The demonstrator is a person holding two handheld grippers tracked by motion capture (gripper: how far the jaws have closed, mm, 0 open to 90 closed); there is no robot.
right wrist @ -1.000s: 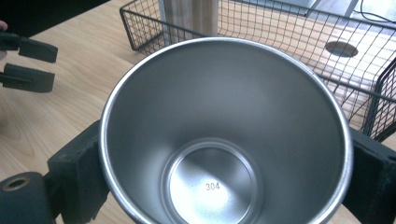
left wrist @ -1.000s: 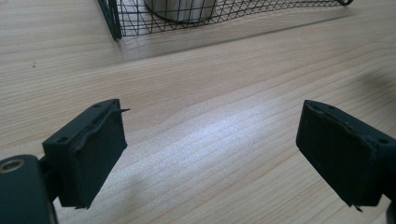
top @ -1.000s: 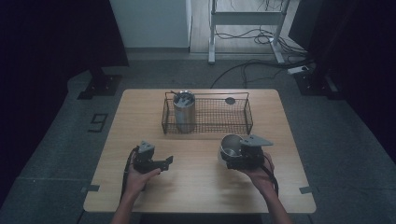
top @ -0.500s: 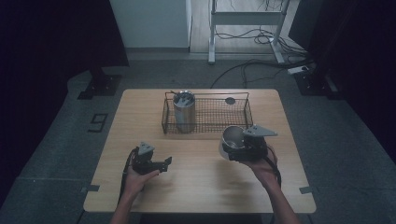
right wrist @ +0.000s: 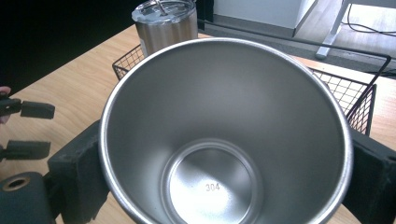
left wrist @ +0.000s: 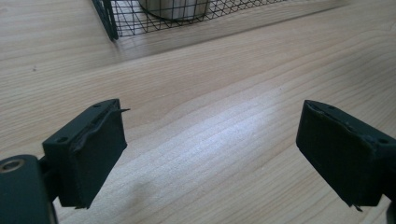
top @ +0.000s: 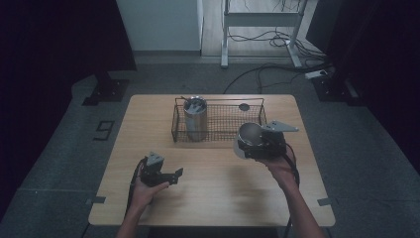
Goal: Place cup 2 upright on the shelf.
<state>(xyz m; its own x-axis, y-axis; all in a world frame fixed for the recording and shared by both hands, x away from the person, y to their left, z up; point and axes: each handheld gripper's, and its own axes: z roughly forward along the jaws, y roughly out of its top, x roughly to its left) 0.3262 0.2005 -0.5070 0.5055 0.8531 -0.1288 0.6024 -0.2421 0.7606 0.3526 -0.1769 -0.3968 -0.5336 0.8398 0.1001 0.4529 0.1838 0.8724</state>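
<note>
Steel cup (top: 246, 139) clamped in right gripper (top: 257, 145), lifted since 1 second ago toward far wire basket (top: 223, 135); left gripper (top: 171, 176) released, idle

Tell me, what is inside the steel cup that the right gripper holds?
The steel cup is empty: bare metal walls and the bottom, stamped 304. The right gripper clamps it from outside.

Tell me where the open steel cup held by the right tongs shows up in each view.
High view: the cup sits right of centre, in front of the basket's right end.
Left gripper view: the cup is not in it.
Right gripper view: the cup is in the middle, mouth toward the camera.
Shared landmark: the lidded tumbler in the basket.
</note>
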